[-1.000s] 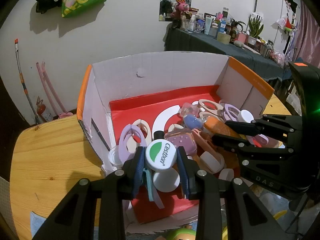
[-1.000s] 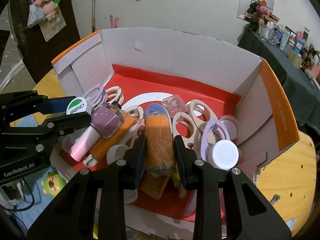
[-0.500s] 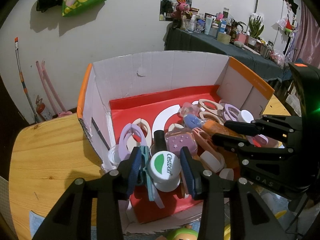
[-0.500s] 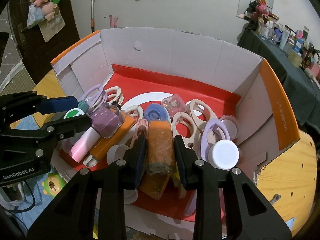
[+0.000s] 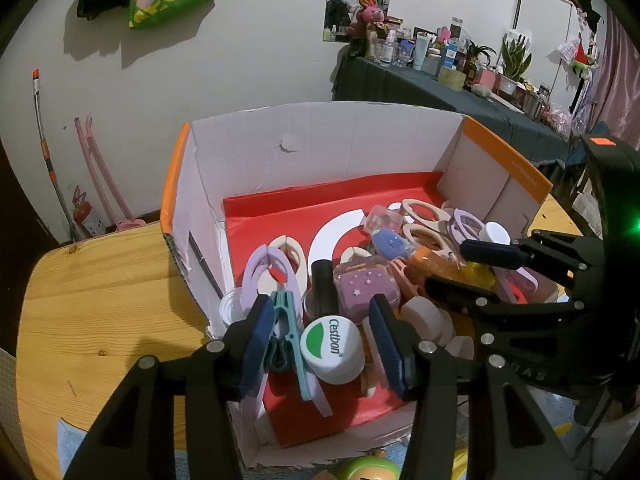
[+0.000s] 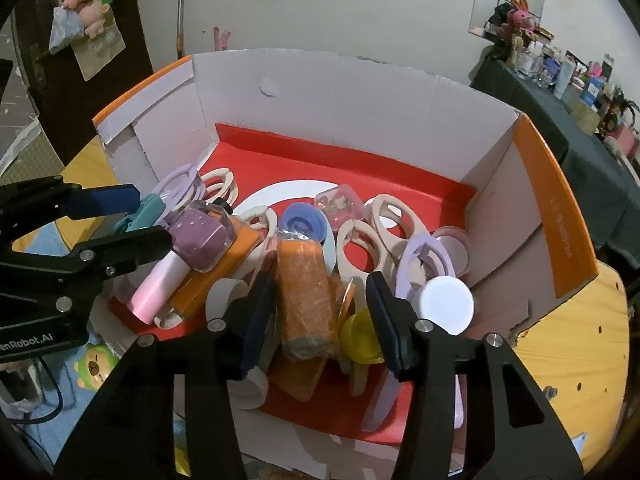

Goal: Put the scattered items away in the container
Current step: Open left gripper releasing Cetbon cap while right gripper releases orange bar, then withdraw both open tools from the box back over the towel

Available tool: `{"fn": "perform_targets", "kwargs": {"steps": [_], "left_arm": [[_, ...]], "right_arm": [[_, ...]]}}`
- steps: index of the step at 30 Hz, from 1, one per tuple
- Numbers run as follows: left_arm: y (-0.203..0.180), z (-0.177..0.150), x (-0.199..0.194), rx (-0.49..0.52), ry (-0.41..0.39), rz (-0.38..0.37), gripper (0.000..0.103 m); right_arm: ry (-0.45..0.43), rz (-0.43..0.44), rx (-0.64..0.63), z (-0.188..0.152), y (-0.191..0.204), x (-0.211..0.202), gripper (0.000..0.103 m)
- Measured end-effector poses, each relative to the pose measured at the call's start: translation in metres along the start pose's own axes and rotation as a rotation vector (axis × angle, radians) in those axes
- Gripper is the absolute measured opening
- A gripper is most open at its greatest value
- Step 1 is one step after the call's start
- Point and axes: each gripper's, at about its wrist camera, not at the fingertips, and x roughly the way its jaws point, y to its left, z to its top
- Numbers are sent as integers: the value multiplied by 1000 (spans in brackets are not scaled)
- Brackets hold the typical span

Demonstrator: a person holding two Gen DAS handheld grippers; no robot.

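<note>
Hand-held gripper point(image 5: 324, 342) above wooden table point(image 5: 92, 320)

Right wrist view. A white-walled cardboard box point(image 6: 352, 92) with orange flaps and a red floor fills the centre of the frame, resting on a wooden desk point(image 6: 576, 344). At lower centre the right gripper point(image 6: 320, 312), jaws opening, straddles an orange wrapped block point(image 6: 306, 292) without pressing it. A white round lid point(image 6: 444, 304) lies just right of the jaws. The left gripper point(image 6: 120, 220) enters at middle left, beside a purple bottle point(image 6: 202, 240).
</note>
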Motion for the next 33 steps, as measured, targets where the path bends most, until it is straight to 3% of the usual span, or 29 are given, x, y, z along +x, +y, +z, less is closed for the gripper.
{"fn": "perform_targets", "kwargs": {"steps": [12, 20, 27, 33], "left_arm": [[1, 1, -5, -5, -16, 6, 63], [-4, 2, -19, 2, -36, 18, 63], [-20, -3, -59, 51, -92, 13, 64], [-40, -26, -107, 131, -138, 4, 70]], "right_arm": [[-3, -10, -5, -1, 1, -1, 47], [-28, -20, -4, 1, 1, -15, 47], [-91, -15, -16, -2, 9, -57, 47], [-151, 6, -41, -23, 26, -106, 47]]}}
